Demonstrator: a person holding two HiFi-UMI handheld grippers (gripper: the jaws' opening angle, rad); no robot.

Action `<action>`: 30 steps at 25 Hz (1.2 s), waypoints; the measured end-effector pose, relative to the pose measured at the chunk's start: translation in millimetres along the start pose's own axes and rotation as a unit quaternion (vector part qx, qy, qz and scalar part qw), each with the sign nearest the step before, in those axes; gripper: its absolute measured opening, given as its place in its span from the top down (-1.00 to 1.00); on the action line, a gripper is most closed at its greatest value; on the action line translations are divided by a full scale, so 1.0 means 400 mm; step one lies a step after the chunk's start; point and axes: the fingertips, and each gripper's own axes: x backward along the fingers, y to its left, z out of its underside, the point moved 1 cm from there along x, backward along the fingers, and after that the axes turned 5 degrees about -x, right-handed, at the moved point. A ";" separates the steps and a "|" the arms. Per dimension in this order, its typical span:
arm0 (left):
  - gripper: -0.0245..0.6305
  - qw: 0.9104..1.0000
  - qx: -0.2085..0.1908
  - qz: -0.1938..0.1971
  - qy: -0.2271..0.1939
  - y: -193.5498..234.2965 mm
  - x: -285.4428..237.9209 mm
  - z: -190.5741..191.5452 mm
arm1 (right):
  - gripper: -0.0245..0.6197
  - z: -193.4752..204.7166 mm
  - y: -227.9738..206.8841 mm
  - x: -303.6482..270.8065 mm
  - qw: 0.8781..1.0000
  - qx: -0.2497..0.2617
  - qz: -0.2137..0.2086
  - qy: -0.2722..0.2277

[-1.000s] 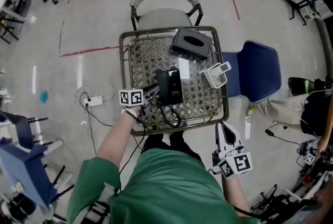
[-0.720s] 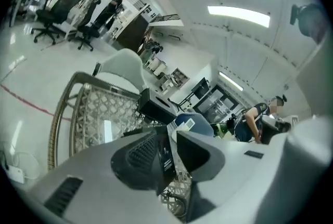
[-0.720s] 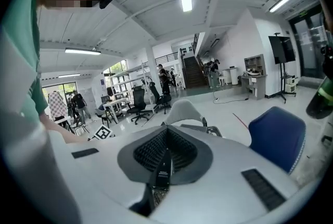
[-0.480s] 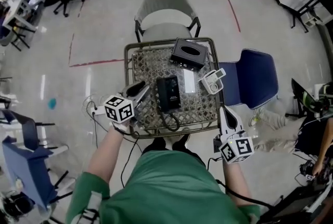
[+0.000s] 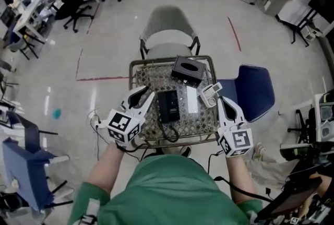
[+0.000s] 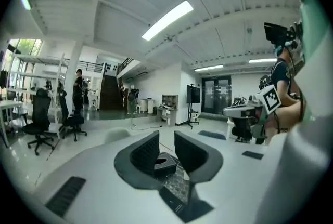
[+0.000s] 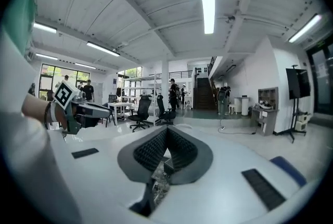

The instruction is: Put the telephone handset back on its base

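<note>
A black telephone (image 5: pixel 169 105) lies in the middle of the mesh-topped table (image 5: pixel 151 77), its cord looping off the near edge. The handset appears to rest on the base, though the phone is too small to be sure. My left gripper (image 5: pixel 142 94) hovers over the table's left part, a little left of the phone. Its jaws are open and empty (image 6: pixel 166 146). My right gripper (image 5: pixel 219 101) is by the table's right edge, shut on nothing (image 7: pixel 166 134). Neither gripper touches the phone.
A black tissue box (image 5: pixel 188 70) stands at the table's far side, also seen past the left jaws as tissue box (image 6: pixel 165 162). A white gadget (image 5: pixel 210 94) and a white strip (image 5: pixel 192 99) lie right of the phone. A grey chair (image 5: pixel 168 25) stands behind, a blue chair (image 5: pixel 254 88) to the right.
The left gripper has drawn back from the telephone and lifted. The right gripper has risen from below the table's edge to beside it. The head camera has pulled up and away.
</note>
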 end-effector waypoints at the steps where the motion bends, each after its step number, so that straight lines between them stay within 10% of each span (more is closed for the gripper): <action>1: 0.61 1.000 -0.012 -0.002 -0.003 -0.011 0.005 -0.015 | 0.88 -0.016 0.001 0.000 1.000 0.008 -0.003 -0.007; 16: 0.61 0.989 -0.081 -0.052 -0.108 -0.062 0.014 -0.239 | 0.88 -0.207 0.011 0.011 0.992 0.051 -0.015 -0.111; 30: 0.61 0.988 -0.073 -0.074 -0.113 -0.057 0.009 -0.223 | 0.88 -0.198 -0.033 0.024 0.993 0.031 0.004 -0.111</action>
